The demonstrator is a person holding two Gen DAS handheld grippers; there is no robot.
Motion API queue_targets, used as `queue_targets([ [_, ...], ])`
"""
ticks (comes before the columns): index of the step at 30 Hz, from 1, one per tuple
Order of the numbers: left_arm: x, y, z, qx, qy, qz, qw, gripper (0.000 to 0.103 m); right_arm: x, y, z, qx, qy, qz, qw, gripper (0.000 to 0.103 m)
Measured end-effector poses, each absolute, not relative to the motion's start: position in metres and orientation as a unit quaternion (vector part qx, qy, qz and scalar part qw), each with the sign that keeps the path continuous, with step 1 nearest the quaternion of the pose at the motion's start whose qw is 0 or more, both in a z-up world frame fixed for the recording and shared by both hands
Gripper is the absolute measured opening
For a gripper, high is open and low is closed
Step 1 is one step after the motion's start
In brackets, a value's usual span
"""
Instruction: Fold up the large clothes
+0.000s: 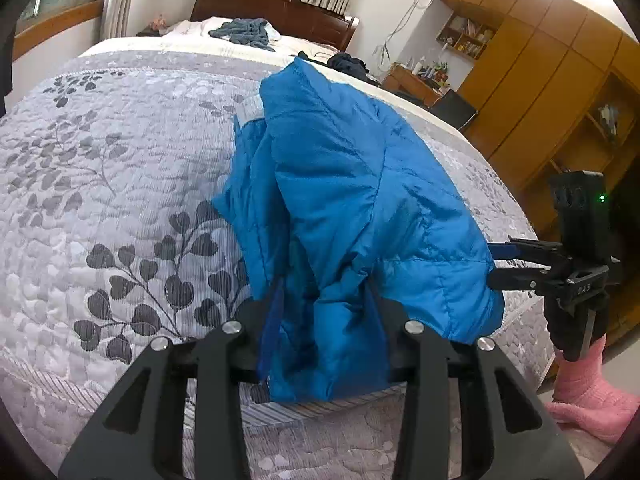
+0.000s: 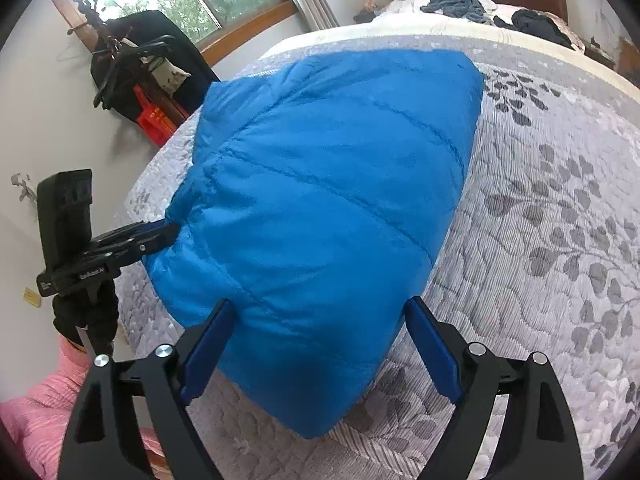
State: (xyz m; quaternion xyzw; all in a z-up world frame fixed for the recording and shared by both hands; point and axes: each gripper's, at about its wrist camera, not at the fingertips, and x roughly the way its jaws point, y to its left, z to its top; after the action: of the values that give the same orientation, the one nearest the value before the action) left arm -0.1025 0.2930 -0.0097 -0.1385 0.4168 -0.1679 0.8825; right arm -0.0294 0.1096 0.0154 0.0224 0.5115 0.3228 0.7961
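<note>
Between the blue pads of the left gripper (image 1: pixel 324 316) a bunched edge of the blue padded jacket (image 1: pixel 360 184) is clenched. At three o'clock in that view, the right gripper (image 1: pixel 494 264) bites the jacket's other edge; its own camera shows fabric filling the gap between its fingers. Around it, the jacket rests on the grey leaf-patterned bedspread (image 1: pixel 100 168), with a pink sleeve (image 2: pixel 36 420) at seven o'clock.
</note>
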Motion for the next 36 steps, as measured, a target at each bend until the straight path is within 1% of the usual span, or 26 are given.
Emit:
queue_targets([
  [13,-0.105,0.287,0.004,-0.132,0.416,-0.168,0.884,0.039,-0.02,0.098,0.029,0.035,0.498,0.318,0.806,0.087],
  [15,-0.103,0.287,0.004,-0.129,0.415,-0.168,0.885,0.041,-0.019,0.099,0.027,0.033,0.5,0.315,0.806,0.087],
  [23,-0.098,0.288,-0.015,-0.137,0.423,-0.172,0.879,0.041,-0.012,0.105,0.007,0.041,0.524,0.318,0.789,0.088],
  [28,-0.098,0.292,-0.009,-0.149,0.422,-0.177,0.876,0.042,-0.012,0.102,0.014,0.042,0.514,0.323,0.793,0.088],
  [31,-0.096,0.296,-0.001,-0.16,0.42,-0.186,0.874,0.051,-0.009,0.095,0.02,0.059,0.505,0.33,0.795,0.088],
  [33,-0.095,0.295,0.007,-0.153,0.415,-0.184,0.878,0.054,-0.005,0.09,0.022,0.072,0.501,0.334,0.795,0.088],
  [34,-0.094,0.294,0.011,-0.144,0.412,-0.178,0.882,0.061,-0.002,0.086,0.023,0.078,0.498,0.334,0.796,0.088],
  [35,-0.094,0.292,0.015,-0.134,0.407,-0.17,0.887,0.066,0.001,0.083,0.024,0.084,0.496,0.333,0.798,0.088],
  [36,-0.093,0.291,0.02,-0.128,0.4,-0.17,0.891,0.067,0.004,0.081,0.024,0.089,0.494,0.332,0.799,0.088],
])
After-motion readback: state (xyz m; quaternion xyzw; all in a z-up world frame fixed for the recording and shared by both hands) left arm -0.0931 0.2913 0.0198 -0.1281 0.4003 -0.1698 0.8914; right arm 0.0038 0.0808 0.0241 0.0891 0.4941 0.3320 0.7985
